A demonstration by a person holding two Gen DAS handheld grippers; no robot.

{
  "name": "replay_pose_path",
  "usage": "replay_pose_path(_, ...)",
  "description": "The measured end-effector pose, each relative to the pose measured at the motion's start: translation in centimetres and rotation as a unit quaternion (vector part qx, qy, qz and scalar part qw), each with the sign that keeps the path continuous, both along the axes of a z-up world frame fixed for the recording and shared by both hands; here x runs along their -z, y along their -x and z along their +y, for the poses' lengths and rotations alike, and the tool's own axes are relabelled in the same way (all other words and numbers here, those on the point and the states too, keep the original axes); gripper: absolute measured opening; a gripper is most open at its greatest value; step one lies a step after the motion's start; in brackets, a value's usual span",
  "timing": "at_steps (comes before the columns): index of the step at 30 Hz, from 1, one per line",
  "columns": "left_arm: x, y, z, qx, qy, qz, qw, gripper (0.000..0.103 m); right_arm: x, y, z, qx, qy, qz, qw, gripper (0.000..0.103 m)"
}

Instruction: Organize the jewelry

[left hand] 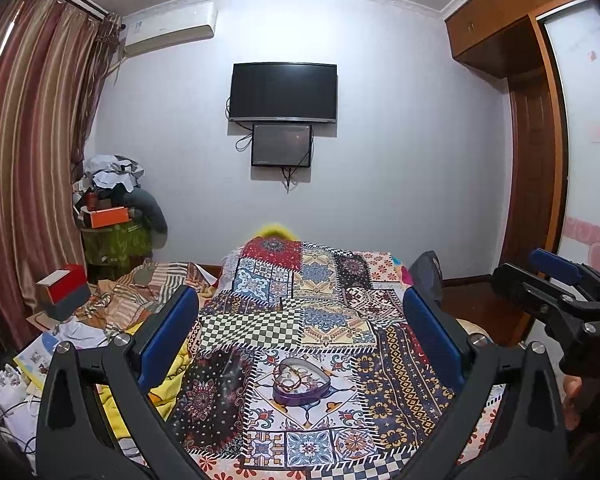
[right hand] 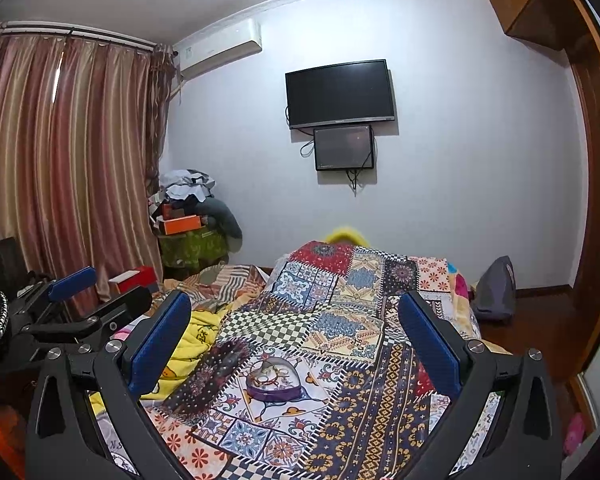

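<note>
Your left gripper (left hand: 300, 328) is spread wide, its blue pads (left hand: 168, 332) far apart and holding nothing; your right gripper (right hand: 294, 332) is spread just as wide, also empty. Both hang above the bed, aimed at its foot.

Between the fingers in each view sits a purple heart-shaped jewelry box (left hand: 301, 380), lid off, with a tangle of bracelets (left hand: 290, 374) inside — individual pieces are too small to tell apart. It rests on a white panel of the patchwork quilt (left hand: 328, 316), apart from both grippers.

Only the left view shows the right gripper from the side, at the far right edge. Only the right view shows the left gripper side-on, low at the left edge.

Further out, both views share striped curtains (right hand: 60, 152), a wall television (right hand: 340, 94) with a smaller screen (right hand: 344, 148) beneath, and an air conditioner (right hand: 220, 50).
</note>
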State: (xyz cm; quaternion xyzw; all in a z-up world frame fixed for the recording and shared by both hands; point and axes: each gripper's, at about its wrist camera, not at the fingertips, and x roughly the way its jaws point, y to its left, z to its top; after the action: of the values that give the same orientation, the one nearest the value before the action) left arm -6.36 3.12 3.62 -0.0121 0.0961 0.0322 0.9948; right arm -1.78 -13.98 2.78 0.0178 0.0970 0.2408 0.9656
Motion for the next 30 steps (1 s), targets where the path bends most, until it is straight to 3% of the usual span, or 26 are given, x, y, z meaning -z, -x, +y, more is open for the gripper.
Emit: replay_pose_path(30,0.5,-1.1,0.1,0.005,0.002,0.013,0.9999,0.103,-0.2,-0.3,-0.2,0.002,0.0,0.01,1.0,0.103)
